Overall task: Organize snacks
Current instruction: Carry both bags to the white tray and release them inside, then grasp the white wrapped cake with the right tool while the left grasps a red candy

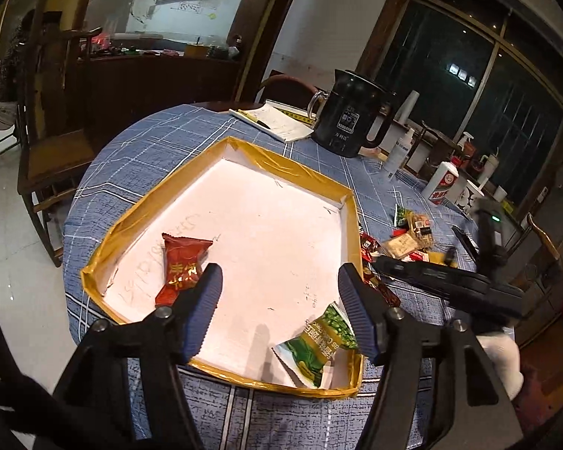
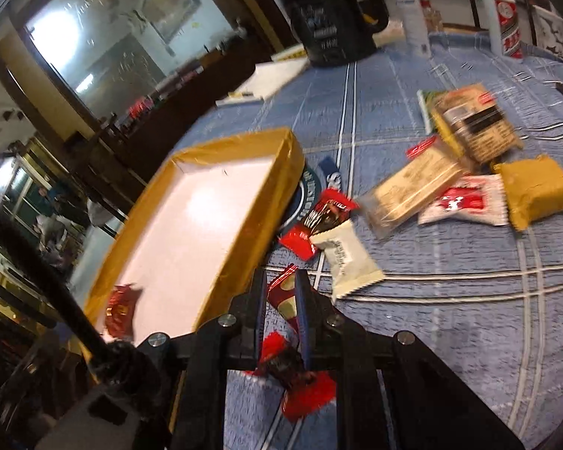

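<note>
Left gripper (image 1: pixel 279 311) jaws open over tray (image 1: pixel 221 373); right gripper (image 2: pixel 280 292) jaws clamp red candy (image 2: pixel 281 294) beside tray.

We note a black electric kettle (image 1: pixel 351 120) standing at the far side of the round table, on its blue checked tablecloth (image 1: pixel 157 142), with an open notebook (image 1: pixel 277 122) just beside it and a pen (image 1: pixel 257 122) lying on the page. Near the kettle stand a white spray bottle (image 1: pixel 399 153) and a white bottle with a red label (image 1: pixel 441 183); a wooden chair (image 1: pixel 52 157) stands at the table's left.
</note>
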Motion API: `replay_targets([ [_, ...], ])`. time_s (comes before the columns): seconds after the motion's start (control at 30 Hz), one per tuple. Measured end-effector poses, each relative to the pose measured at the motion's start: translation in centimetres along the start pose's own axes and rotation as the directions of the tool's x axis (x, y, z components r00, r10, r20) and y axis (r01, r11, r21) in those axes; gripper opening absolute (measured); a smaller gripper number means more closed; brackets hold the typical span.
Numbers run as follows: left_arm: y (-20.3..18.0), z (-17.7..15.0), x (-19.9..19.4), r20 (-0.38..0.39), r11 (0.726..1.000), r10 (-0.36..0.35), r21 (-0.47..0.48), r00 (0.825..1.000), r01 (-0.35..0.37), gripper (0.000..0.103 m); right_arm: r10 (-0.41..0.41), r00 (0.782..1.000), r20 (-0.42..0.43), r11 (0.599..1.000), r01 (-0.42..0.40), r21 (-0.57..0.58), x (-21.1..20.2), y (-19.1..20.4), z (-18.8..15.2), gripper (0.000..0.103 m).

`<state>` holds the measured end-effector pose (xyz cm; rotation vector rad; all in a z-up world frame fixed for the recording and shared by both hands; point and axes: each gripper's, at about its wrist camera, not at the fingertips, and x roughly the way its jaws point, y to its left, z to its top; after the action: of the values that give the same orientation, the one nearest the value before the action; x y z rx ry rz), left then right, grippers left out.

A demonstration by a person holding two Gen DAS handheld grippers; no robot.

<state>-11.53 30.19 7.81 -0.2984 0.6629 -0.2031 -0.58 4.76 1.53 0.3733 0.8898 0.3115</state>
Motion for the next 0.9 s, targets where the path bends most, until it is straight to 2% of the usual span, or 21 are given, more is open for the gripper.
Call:
replay_targets([
  [0.13, -0.5, -0.1, -0.1, -0.001, 1.000, 0.005, 0.008, 1.000, -0.005, 0.065, 0.009, 0.998, -0.067, 0.997, -0.014, -0.071, 2.5, 2.5, 0.7, 0.013],
  [0.2, -0.6, -0.1, -0.3, 0.002, 1.000, 0.004, 0.010, 1.000, -0.004, 0.065, 0.085, 0.993, -0.082, 0.993, -0.091, -0.074, 2.5, 2.6, 1.6, 0.013],
  [0.23, -0.6, -0.1, -0.4, 0.005, 1.000, 0.005, 0.010, 1.000, -0.005, 0.065, 0.100, 0.993, -0.062, 0.993, -0.104, -0.062, 1.9, 2.1, 2.1, 0.013],
  [0.33, -1.0, -0.1, -0.4, 0.008, 1.000, -0.008, 0.010, 1.000, 0.008, 0.065, 0.001, 1.000, 0.019, 0.997, 0.001, -0.073, 0.3, 0.8, 4.0, 0.015],
  [0.4, -1.6, -0.2, -0.1, 0.003, 0.999, -0.020, 0.025, 1.000, 0.020, 0.065, -0.051, 0.998, 0.033, 0.996, 0.053, -0.075, 0.1, -0.1, 5.0, 0.018],
  [0.5, -2.6, -0.5, 0.3, -0.015, 0.998, -0.038, 0.047, 0.999, 0.039, 0.065, -0.137, 0.990, 0.031, 0.986, 0.139, -0.089, 1.1, -1.0, 6.1, 0.028],
  [0.67, -3.9, -0.9, 0.0, -0.022, 0.996, -0.049, 0.079, 0.999, 0.050, 0.066, -0.227, 0.974, -0.023, 0.964, 0.221, -0.151, 4.0, -1.2, 6.6, 0.029],
  [0.7, -4.0, -0.9, -0.1, -0.020, 0.995, -0.049, 0.083, 0.999, 0.050, 0.066, -0.236, 0.971, -0.030, 0.959, 0.228, -0.170, 4.0, -0.9, 6.0, 0.028],
  [0.73, -4.2, -0.9, -0.2, -0.019, 0.995, -0.048, 0.086, 0.999, 0.049, 0.066, -0.258, 0.966, -0.036, 0.950, 0.246, -0.193, 4.0, -0.7, 5.6, 0.018],
  [0.77, -4.4, -0.9, -0.2, -0.019, 0.995, -0.047, 0.087, 0.999, 0.049, 0.066, -0.281, 0.959, -0.036, 0.942, 0.269, -0.201, 3.7, -0.6, 5.2, 0.014],
  [0.9, -5.2, -1.1, 0.0, -0.028, 0.993, -0.064, 0.097, 0.998, 0.066, 0.066, -0.267, 0.961, -0.075, 0.953, 0.251, -0.172, 1.5, -1.7, 3.6, 0.009],
])
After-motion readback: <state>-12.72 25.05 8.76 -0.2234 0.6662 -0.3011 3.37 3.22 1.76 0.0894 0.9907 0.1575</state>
